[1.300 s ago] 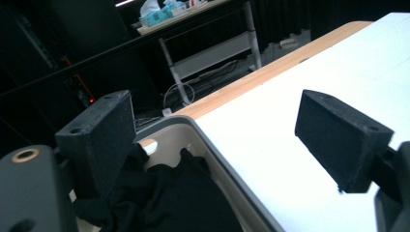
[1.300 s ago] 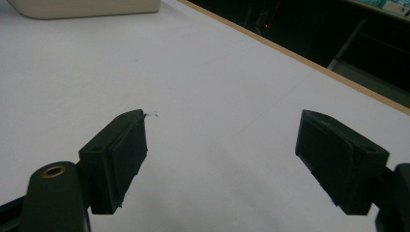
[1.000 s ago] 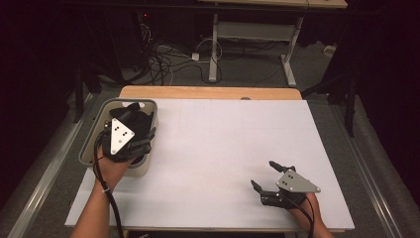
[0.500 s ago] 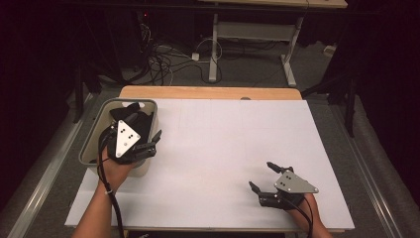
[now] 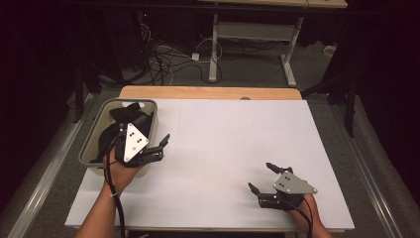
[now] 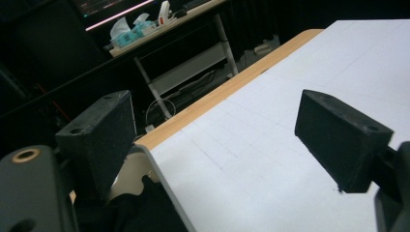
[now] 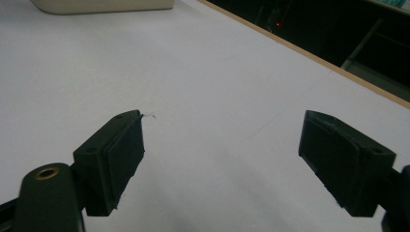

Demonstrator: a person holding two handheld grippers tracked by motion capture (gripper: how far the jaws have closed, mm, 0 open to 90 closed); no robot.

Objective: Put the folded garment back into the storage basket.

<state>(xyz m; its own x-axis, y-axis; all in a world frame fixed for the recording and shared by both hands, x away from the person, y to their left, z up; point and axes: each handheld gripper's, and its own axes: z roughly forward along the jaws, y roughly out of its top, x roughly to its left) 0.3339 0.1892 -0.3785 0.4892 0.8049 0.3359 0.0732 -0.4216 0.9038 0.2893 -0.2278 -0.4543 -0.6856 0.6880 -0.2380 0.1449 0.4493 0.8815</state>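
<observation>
Left gripper [image 5: 159, 147] (jaws apart) beside the bin [image 5: 94, 140] of dark cloth [image 5: 124, 119]; right gripper [image 5: 262, 178], jaws apart, well away from the bin.

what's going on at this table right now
A person holds a two-jaw tool in each hand at a white-covered table. The left tool hangs at the right edge of a beige bin holding dark cloth, its jaws open and empty, pointing out over the table. The right tool sits low near the front right of the table, jaws also open, gripping nothing.
</observation>
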